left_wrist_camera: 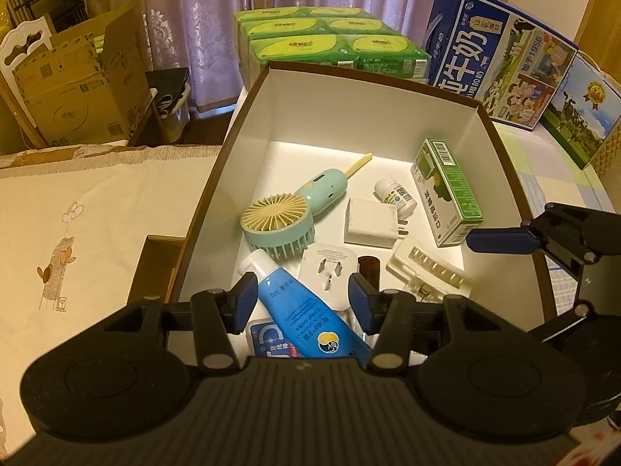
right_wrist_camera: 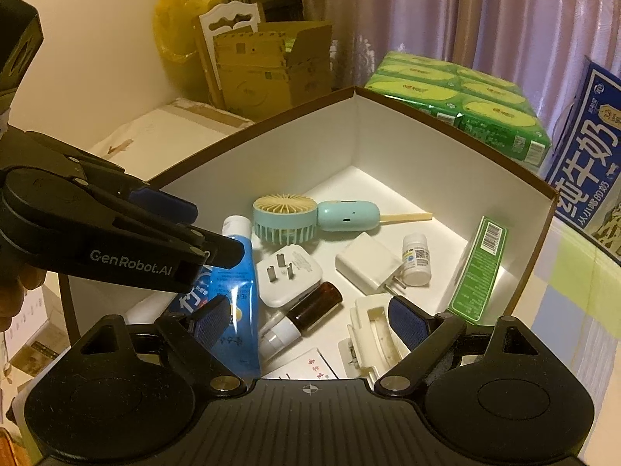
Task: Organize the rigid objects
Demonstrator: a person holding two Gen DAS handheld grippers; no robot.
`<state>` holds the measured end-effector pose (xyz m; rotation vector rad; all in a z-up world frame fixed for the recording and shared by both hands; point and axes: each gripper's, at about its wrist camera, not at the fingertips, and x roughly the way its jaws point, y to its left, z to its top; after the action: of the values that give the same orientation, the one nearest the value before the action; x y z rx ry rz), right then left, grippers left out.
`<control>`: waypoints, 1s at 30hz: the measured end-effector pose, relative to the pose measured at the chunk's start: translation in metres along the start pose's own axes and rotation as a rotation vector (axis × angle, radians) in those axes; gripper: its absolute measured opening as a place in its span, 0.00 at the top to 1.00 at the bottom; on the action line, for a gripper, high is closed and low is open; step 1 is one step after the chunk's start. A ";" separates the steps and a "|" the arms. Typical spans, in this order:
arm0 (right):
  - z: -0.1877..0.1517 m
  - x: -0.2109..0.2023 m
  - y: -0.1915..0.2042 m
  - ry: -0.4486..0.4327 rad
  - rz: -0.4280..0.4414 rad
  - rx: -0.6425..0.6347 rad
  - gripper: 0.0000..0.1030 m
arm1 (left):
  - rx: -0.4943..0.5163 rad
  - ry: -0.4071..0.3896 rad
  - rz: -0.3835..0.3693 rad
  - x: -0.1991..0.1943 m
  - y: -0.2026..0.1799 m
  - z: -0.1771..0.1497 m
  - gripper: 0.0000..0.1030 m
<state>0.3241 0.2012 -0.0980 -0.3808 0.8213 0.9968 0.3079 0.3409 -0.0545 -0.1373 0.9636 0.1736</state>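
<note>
A white-lined box (left_wrist_camera: pixel 349 116) (right_wrist_camera: pixel 427 155) holds several items: a teal hand fan (left_wrist_camera: pixel 279 221) (right_wrist_camera: pixel 287 217), a blue tube (left_wrist_camera: pixel 306 318) (right_wrist_camera: pixel 240 295), white chargers (left_wrist_camera: pixel 368 223) (right_wrist_camera: pixel 289 273), a white pill bottle (left_wrist_camera: pixel 396 194) (right_wrist_camera: pixel 416 258), a green carton (left_wrist_camera: pixel 446 190) (right_wrist_camera: pixel 479 268), a brown bottle (right_wrist_camera: pixel 310 306) and a white tray (left_wrist_camera: pixel 431 272) (right_wrist_camera: pixel 372 334). My left gripper (left_wrist_camera: pixel 302 299) hangs open over the blue tube, empty. My right gripper (right_wrist_camera: pixel 310 320) hangs open over the brown bottle, empty. Each gripper shows in the other's view (left_wrist_camera: pixel 500 239) (right_wrist_camera: pixel 186 229).
Green tissue packs (left_wrist_camera: pixel 326 39) (right_wrist_camera: pixel 465 97) and a blue milk carton (left_wrist_camera: pixel 496 50) (right_wrist_camera: pixel 590 155) stand behind the box. Cardboard boxes (left_wrist_camera: pixel 77 93) (right_wrist_camera: pixel 268 70) sit at the back. A cream cloth (left_wrist_camera: pixel 97 213) covers the surface left of the box.
</note>
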 end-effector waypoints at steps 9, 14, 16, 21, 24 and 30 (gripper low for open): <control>-0.004 -0.019 0.004 -0.026 -0.016 0.017 0.17 | 0.012 -0.032 -0.013 -0.015 -0.006 -0.002 0.50; -0.010 -0.040 0.005 -0.056 -0.034 0.051 0.17 | 0.031 -0.060 -0.028 -0.029 -0.013 -0.004 0.47; -0.013 -0.050 0.005 -0.069 -0.041 0.066 0.17 | 0.039 -0.077 -0.031 -0.036 -0.018 -0.006 0.44; -0.026 -0.078 0.006 -0.097 -0.063 0.107 0.17 | 0.052 -0.128 -0.029 -0.058 -0.030 -0.013 0.38; -0.038 -0.097 0.004 -0.117 -0.074 0.153 0.17 | 0.055 -0.157 -0.025 -0.073 -0.039 -0.021 0.38; -0.066 -0.136 0.000 -0.134 -0.095 0.231 0.17 | 0.056 -0.195 -0.018 -0.101 -0.063 -0.045 0.30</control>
<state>0.2567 0.0798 -0.0375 -0.1517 0.7799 0.8198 0.2282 0.2619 0.0058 -0.0756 0.7721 0.1404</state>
